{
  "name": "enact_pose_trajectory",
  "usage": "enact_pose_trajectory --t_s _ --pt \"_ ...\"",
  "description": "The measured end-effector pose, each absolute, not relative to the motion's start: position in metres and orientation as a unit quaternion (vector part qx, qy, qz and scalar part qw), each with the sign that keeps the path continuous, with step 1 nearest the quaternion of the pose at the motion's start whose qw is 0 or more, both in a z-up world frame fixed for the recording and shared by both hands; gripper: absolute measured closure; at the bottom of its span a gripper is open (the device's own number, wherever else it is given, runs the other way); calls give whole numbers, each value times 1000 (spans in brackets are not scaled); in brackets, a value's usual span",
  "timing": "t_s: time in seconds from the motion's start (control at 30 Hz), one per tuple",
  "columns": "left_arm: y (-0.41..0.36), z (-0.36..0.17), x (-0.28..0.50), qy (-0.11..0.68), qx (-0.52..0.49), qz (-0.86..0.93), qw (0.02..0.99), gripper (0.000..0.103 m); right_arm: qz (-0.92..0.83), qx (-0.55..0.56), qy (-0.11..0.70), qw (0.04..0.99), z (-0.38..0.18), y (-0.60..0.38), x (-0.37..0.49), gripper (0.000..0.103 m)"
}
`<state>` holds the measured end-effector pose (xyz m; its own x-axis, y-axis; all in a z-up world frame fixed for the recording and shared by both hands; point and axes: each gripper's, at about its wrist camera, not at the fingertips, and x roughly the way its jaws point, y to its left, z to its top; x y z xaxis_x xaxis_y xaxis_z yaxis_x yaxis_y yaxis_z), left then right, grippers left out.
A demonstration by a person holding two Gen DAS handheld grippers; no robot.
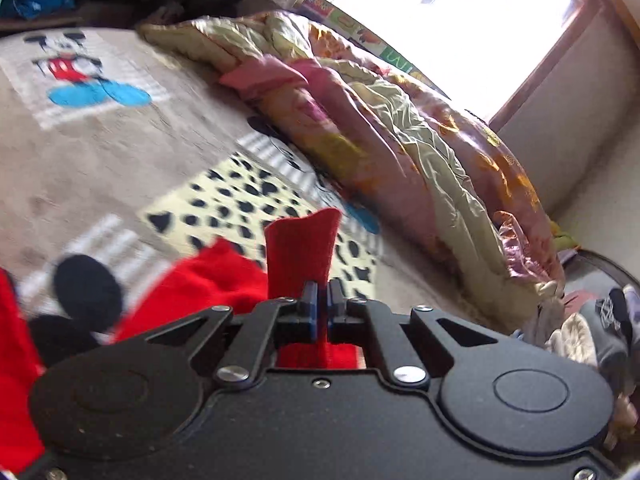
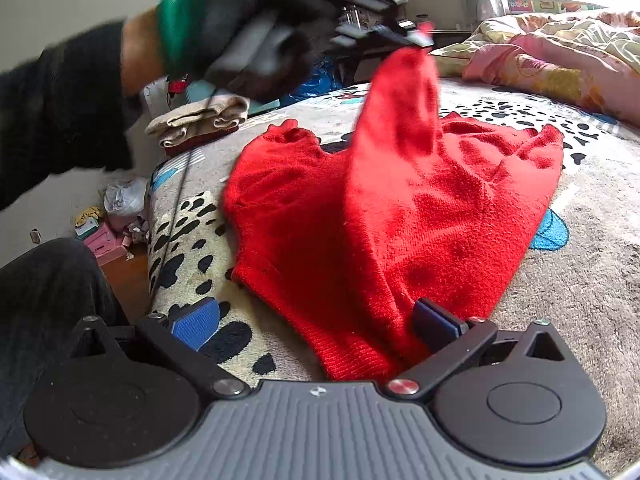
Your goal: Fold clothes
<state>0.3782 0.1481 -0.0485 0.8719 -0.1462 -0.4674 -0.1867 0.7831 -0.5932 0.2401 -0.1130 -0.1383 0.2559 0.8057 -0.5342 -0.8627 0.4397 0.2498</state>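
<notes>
Red sweater [image 2: 400, 216] lay spread on the cartoon-print bedspread [image 2: 592, 280], near the bed's front edge, well short of the crumpled quilt [image 2: 560, 52] at the far side. My left gripper [image 1: 320, 300] was clamped tight on a sleeve end [image 1: 300, 248], pad to pad with the knit sticking up past the tips. I held it raised above the body so the sleeve hung clear, I'd judge to carry it across for a fold. My right gripper [image 2: 320, 328] stood wide open at the hem, one pad on either side, gripping nothing, probably waiting to pin or take the hem.
</notes>
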Motion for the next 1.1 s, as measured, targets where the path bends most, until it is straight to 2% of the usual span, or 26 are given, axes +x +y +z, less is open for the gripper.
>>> enact_pose_trajectory --t_s 0.13,0.3,0.73,0.8,0.83,0.9,0.93,1.1 --pt "124 -58 413 266 -349 10 898 101 530 -38 312 788 -138 -116 241 0" --pt "96 -78 443 292 -323 20 900 101 534 -19 320 782 -137 -120 245 0" --pt "56 -117 470 328 -226 26 917 101 538 -24 323 778 -134 -120 244 0" --pt "50 -125 478 355 -196 6 914 101 539 -24 323 778 -134 -120 243 0" --pt "47 -126 480 364 -175 3 915 100 539 -24 323 777 -134 -121 243 0" --pt "45 -117 472 353 -147 -12 924 87 540 -22 324 776 -133 -123 243 0" --pt "45 -109 465 342 -135 -15 930 77 541 -17 324 776 -132 -126 244 0" --pt "47 -82 413 316 -86 -74 942 76 544 10 326 773 -125 -152 244 1"
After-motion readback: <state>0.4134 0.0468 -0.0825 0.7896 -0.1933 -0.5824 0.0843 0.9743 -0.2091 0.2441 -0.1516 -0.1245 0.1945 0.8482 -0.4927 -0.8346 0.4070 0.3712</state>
